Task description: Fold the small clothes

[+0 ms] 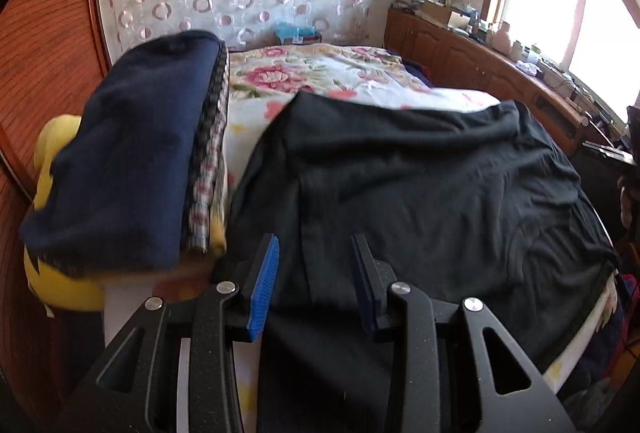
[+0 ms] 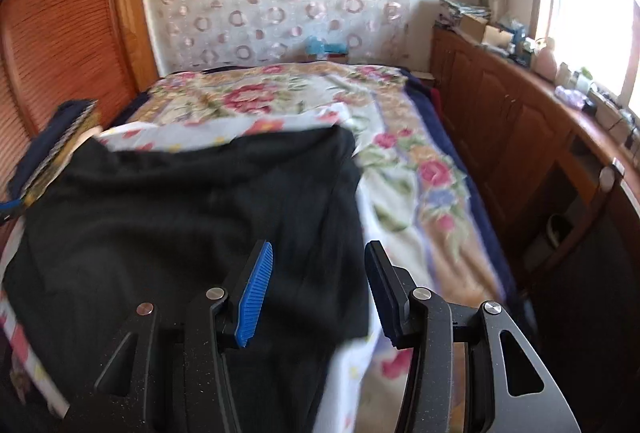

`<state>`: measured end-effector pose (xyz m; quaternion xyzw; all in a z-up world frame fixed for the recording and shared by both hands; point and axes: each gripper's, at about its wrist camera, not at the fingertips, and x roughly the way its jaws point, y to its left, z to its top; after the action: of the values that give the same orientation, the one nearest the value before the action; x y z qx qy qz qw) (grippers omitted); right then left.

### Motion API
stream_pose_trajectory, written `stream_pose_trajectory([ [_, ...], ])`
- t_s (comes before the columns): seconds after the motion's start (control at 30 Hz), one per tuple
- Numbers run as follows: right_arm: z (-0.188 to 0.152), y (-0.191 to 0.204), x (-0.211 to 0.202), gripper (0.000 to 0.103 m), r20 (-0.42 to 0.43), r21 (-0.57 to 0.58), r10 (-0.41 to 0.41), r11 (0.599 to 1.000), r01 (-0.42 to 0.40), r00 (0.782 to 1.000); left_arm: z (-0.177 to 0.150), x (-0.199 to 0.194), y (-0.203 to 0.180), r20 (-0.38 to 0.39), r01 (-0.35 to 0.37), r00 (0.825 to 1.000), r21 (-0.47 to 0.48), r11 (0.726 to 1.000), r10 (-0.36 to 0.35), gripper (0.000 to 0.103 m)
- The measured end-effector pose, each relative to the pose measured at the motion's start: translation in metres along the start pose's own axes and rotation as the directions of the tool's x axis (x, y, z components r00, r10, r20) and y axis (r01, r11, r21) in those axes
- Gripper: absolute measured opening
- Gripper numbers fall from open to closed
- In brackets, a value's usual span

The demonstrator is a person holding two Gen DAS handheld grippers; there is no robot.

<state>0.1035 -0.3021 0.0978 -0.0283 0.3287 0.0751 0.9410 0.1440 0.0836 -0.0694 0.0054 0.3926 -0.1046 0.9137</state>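
One black garment spread on the bed, both claws empty over its near edge.

Flat and rumpled on the floral bedspread (image 2: 404,169), the black garment (image 1: 420,185) runs away from both claws toward the far wall, its near hem right under them. The left claw (image 1: 316,265) hangs over the cloth's middle-left, jaws wide, gripping nothing. The right claw (image 2: 320,273) straddles the garment's right edge, equally wide and empty, so it looks nearer that side seam. A stack of folded clothes (image 1: 132,153) sits just left of the garment.
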Motion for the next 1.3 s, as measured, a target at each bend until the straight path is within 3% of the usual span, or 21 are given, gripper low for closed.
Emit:
stream_pose_trajectory([
  [0.17, -0.038, 0.011, -0.018, 0.050, -0.029, -0.026, -0.004, 1.000, 0.004, 1.000, -0.024, -0.004, 0.007, -0.032, -0.026, 0.999, -0.009, 1.000, 0.026, 0.037],
  [0.53, -0.042, 0.015, -0.039, 0.050, -0.005, 0.003, 0.001, 1.000, -0.001, 1.000, -0.062, -0.019, 0.025, -0.041, -0.037, 0.999, -0.071, 0.997, 0.034, 0.037],
  [0.8, -0.046, 0.021, -0.036, 0.050, 0.011, 0.020, 0.032, 0.999, -0.032, 0.999, -0.044, -0.014, 0.027, -0.015, -0.026, 1.000, -0.091, 0.995, 0.025, 0.037],
  [0.97, -0.053, 0.017, -0.019, 0.050, 0.001, 0.029, 0.039, 0.999, -0.039, 0.999, -0.028, 0.008, 0.035, -0.049, -0.064, 0.997, -0.124, 0.990, 0.058, 0.037],
  [1.3, -0.057, 0.005, -0.018, 0.050, -0.002, 0.055, 0.027, 0.998, -0.027, 1.000, -0.016, 0.022, 0.022, -0.033, -0.053, 0.998, -0.086, 0.995, 0.050, 0.036],
])
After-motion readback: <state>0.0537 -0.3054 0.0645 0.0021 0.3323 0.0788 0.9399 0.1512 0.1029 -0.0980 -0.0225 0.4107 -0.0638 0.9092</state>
